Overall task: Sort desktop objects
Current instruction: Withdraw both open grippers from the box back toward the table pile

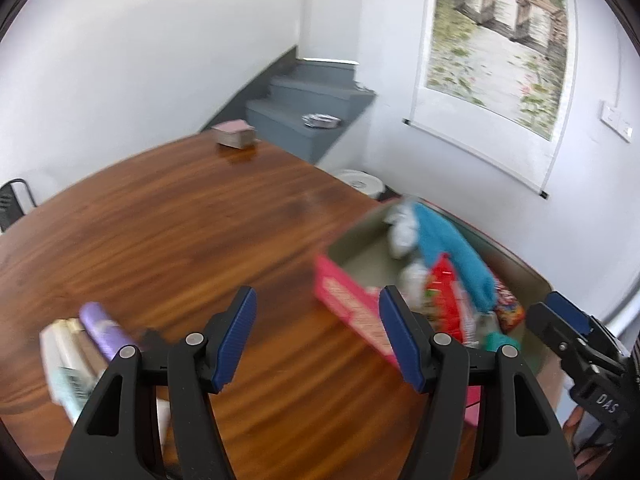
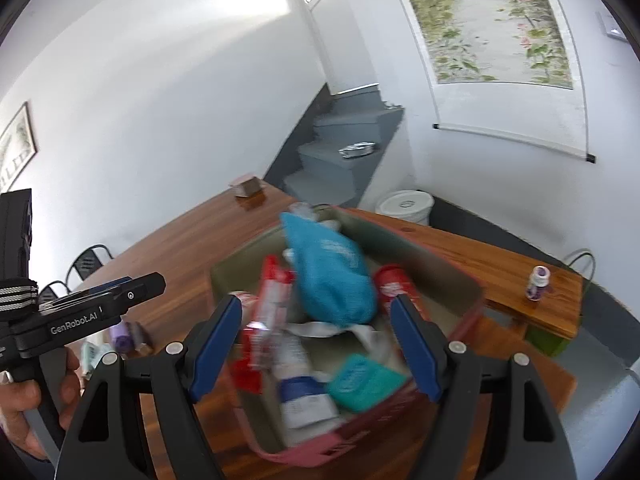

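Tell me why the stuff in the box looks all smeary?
Left wrist view: motion blur smears the pink box and purple tube, while the left hand-held gripper stays sharp. Right wrist view: the blue pouch and teal pack blur likewise; the fisheye lens bends the walls.

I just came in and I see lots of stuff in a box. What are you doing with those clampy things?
A person is tidying a wooden table, holding a gripper in each hand. Both are open and hold nothing. The right gripper hovers over a pink box full of packets, a tube and a blue bag. The left gripper points across the table, where a purple bottle and some tubes lie beside it.
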Action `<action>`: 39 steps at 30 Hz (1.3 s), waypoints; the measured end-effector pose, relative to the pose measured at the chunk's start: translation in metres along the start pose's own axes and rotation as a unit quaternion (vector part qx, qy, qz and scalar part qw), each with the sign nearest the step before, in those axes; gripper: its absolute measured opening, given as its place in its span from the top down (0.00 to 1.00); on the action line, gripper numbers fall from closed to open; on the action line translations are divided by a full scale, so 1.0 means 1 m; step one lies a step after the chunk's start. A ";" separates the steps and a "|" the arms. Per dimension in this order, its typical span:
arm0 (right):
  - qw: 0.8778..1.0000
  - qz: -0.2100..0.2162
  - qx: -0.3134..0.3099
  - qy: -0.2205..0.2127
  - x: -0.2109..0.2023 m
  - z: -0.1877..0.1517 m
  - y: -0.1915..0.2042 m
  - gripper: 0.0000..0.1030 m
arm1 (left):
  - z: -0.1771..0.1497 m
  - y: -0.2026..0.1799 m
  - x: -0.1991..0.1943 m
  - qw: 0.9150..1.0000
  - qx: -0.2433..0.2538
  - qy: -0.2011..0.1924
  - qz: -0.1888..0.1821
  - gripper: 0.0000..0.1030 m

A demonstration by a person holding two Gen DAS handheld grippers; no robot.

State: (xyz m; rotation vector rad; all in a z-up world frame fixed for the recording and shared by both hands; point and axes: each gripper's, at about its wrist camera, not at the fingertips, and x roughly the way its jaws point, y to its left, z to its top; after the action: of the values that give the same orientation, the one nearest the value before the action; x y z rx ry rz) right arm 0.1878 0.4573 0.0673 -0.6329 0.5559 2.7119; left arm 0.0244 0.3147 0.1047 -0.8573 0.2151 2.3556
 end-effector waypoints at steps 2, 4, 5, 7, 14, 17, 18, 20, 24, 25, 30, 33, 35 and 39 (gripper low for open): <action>1.000 0.012 -0.004 -0.001 0.000 -0.002 0.013 0.22 | -0.001 0.020 -0.009 1.000 -0.011 -0.006 0.016 0.35; 0.999 0.031 -0.010 -0.002 0.001 -0.003 0.027 0.22 | -0.003 0.043 -0.019 0.999 -0.024 -0.010 0.031 0.35; 0.999 0.040 -0.014 -0.002 0.002 -0.003 0.034 0.22 | -0.004 0.054 -0.023 0.999 -0.030 -0.012 0.039 0.35; 0.998 0.062 -0.027 -0.005 0.004 -0.003 0.051 0.22 | -0.007 0.081 -0.032 0.997 -0.048 -0.015 0.063 0.35; 0.983 0.136 -0.123 -0.015 0.022 -0.007 0.136 0.18 | -0.020 0.172 -0.056 0.985 -0.122 -0.010 0.118 0.35; 0.974 0.167 -0.152 0.005 0.045 -0.002 0.172 0.17 | -0.031 0.206 -0.056 0.978 -0.137 0.007 0.154 0.35; 0.972 0.171 -0.162 0.014 0.054 -0.001 0.184 0.17 | -0.034 0.217 -0.053 0.976 -0.144 0.020 0.160 0.35; 0.968 0.181 -0.173 0.027 0.070 0.000 0.200 0.17 | -0.043 0.235 -0.050 0.973 -0.160 0.033 0.166 0.35; 0.967 0.185 -0.162 0.072 0.104 -0.012 0.217 0.17 | -0.062 0.259 -0.039 0.964 -0.182 0.062 0.183 0.35; 0.967 0.179 -0.160 0.087 0.108 -0.017 0.217 0.17 | -0.066 0.266 -0.035 0.961 -0.189 0.069 0.189 0.35; 0.967 0.168 -0.164 0.101 0.118 -0.025 0.211 0.17 | -0.079 0.278 -0.021 0.956 -0.219 0.093 0.172 0.35; 0.966 0.171 -0.162 0.107 0.120 -0.026 0.211 0.17 | -0.083 0.279 -0.015 0.956 -0.227 0.099 0.157 0.35; 0.965 0.169 -0.166 0.113 0.125 -0.027 0.212 0.17 | -0.084 0.275 -0.011 0.958 -0.218 0.101 0.155 0.35; 0.964 0.169 -0.169 0.119 0.125 -0.029 0.214 0.17 | -0.084 0.266 -0.004 0.963 -0.199 0.103 0.148 0.35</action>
State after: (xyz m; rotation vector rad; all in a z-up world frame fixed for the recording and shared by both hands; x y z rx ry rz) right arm 0.0115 0.2812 0.0481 -1.0469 0.2712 3.1086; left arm -0.0886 0.0714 0.0271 -1.3460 -0.0566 2.6342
